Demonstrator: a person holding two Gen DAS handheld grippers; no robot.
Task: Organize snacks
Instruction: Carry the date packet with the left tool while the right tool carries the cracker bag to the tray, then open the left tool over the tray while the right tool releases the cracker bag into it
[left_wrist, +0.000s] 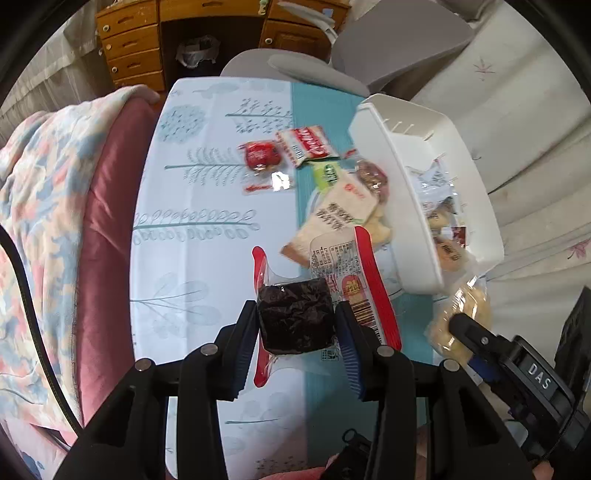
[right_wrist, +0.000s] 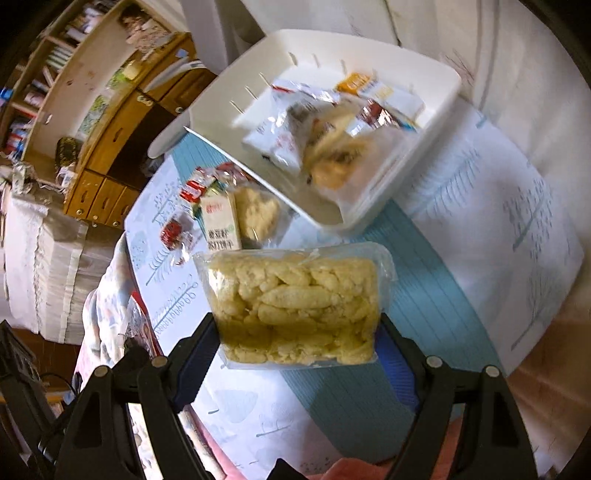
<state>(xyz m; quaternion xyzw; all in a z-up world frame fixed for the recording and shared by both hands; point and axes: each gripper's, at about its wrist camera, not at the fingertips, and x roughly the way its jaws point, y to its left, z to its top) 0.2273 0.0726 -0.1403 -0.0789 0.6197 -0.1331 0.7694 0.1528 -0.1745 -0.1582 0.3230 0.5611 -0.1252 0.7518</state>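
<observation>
My left gripper (left_wrist: 295, 325) is shut on a dark brown cake in a clear red-edged wrapper (left_wrist: 295, 317), held above the table. My right gripper (right_wrist: 299, 332) is shut on a clear bag of pale puffed snacks (right_wrist: 295, 299), also lifted off the table; the same bag (left_wrist: 461, 317) shows at the right of the left wrist view. A white basket (right_wrist: 369, 206) with several wrapped snacks inside stands beyond both. Loose snacks lie beside it: a red round sweet (left_wrist: 260, 155), a red-white packet (left_wrist: 306, 146), a beige cracker pack (left_wrist: 332, 218).
The table carries a white leaf-print cloth (left_wrist: 192, 221) with a teal strip. A pink cushion and floral blanket (left_wrist: 44, 206) lie at its left. Grey chairs (left_wrist: 399, 40) and wooden drawers (left_wrist: 133, 44) stand behind. White bedding (left_wrist: 535, 147) borders the right.
</observation>
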